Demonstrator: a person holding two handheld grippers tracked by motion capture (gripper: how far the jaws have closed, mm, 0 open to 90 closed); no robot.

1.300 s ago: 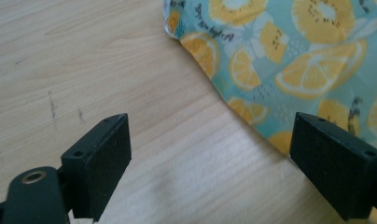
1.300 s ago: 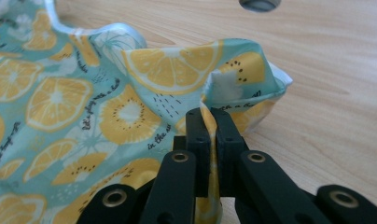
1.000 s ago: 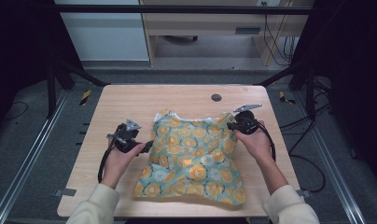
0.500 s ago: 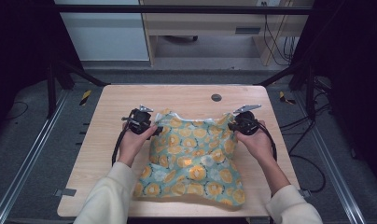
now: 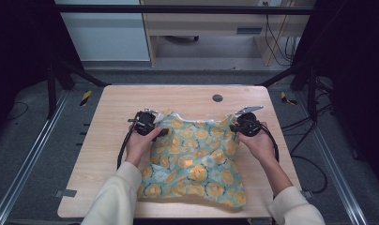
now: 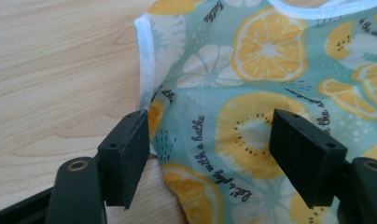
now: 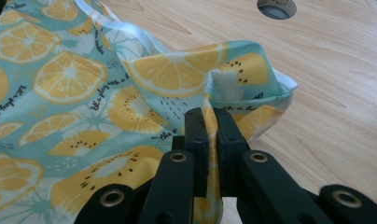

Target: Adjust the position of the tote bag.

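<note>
The wooden table (image 5: 131, 101) stood on a grey floor (image 5: 33, 140), its hole (image 5: 217, 98) at 12 o'clock. Mid-table lay the cloth (image 5: 192, 159); your right gripper (image 7: 210, 126) pinched its corner, your left gripper (image 6: 207, 149) gaped over its edge.

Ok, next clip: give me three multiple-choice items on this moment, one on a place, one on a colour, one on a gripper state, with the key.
1. Where on the light wooden table is the round dark hole?
A. beyond the cloth's far edge
B. under the left forearm
C. at the near edge

2. What colour is the ground of the lemon-print cloth?
A. red
B. teal
C. black

3. How do the grippers stand?
A. both open
B. left gripper open, right gripper shut on the cloth
C. both shut

Key: 1 A, the hole lies past the cloth in the high view. 2 B, teal shows between the lemons. 3 B, the left jaws straddle the cloth's edge; the right pinch a fold.
</note>
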